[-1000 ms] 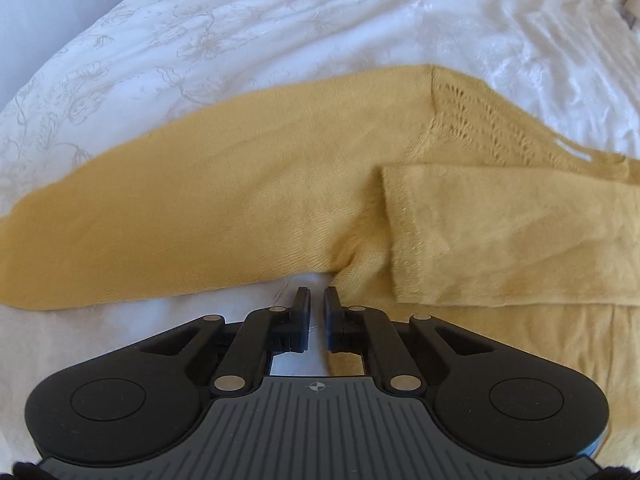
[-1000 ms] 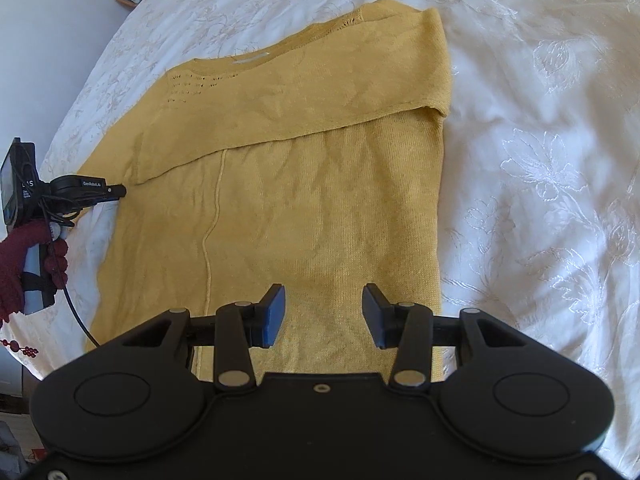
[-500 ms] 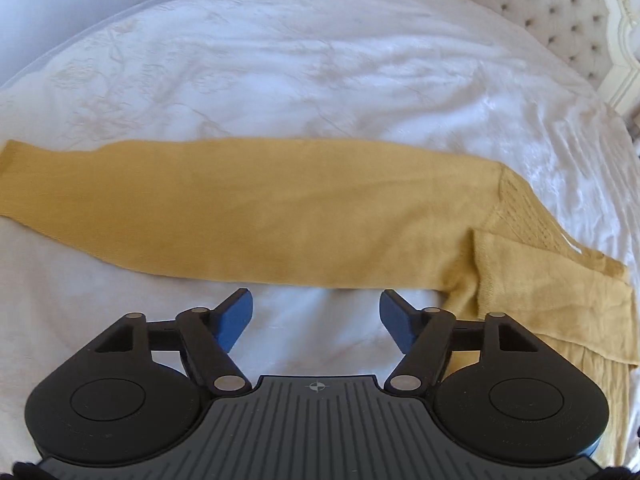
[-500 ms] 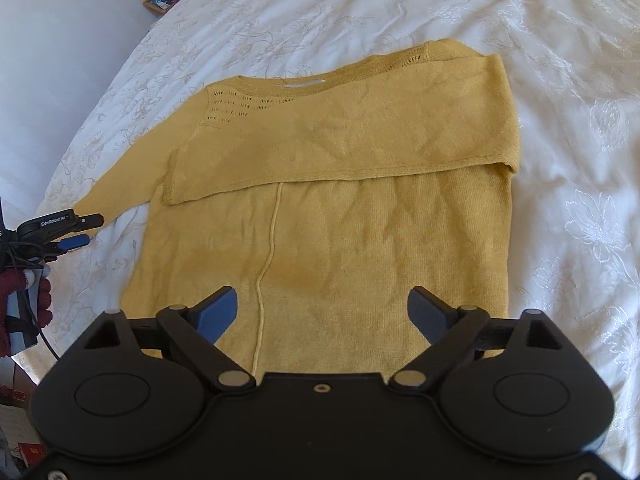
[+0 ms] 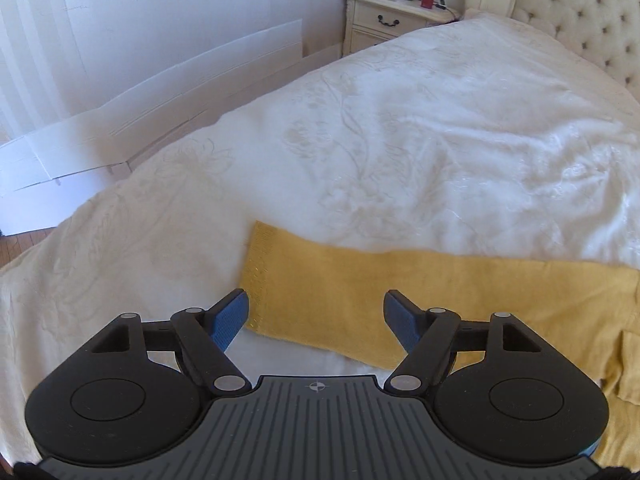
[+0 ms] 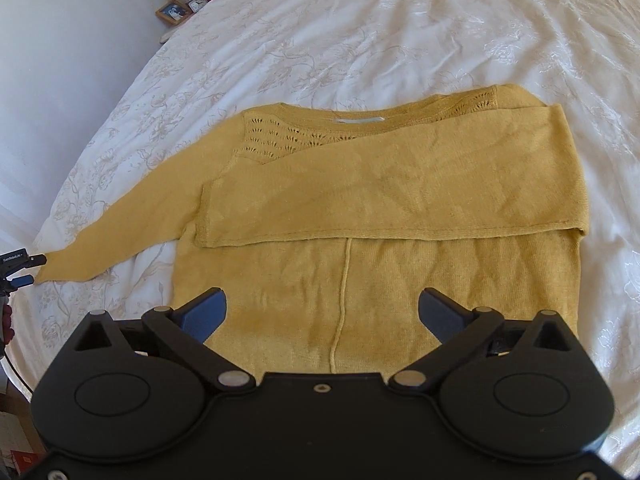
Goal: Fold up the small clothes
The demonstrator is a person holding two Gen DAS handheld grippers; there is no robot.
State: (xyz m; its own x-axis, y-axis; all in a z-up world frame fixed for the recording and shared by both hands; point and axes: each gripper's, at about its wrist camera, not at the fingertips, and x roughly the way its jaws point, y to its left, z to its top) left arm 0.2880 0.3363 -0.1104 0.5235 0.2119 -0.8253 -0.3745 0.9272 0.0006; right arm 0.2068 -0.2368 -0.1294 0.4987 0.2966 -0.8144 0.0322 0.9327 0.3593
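Note:
A mustard-yellow knit sweater (image 6: 380, 248) lies flat on the white bedspread (image 6: 360, 32). Its right sleeve (image 6: 420, 188) is folded across the chest. Its left sleeve (image 5: 400, 284) stretches out straight to the side, cuff (image 5: 256, 264) at the end. My left gripper (image 5: 316, 318) is open and empty, hovering over the cuff end of that sleeve; it also shows at the far left of the right wrist view (image 6: 20, 270). My right gripper (image 6: 322, 312) is open and empty above the sweater's lower body.
The bedspread (image 5: 400, 140) spreads around the sweater. A nightstand (image 5: 384, 16) with a red bottle, clock and photo frame stands beside the tufted headboard (image 5: 580, 20). White boards (image 5: 160, 100) lean by the wall beyond the bed's edge.
My left gripper opened from nearly shut at the sleeve's armpit and travelled along the sleeve to the cuff. My right gripper opened wider and drew back from the sweater.

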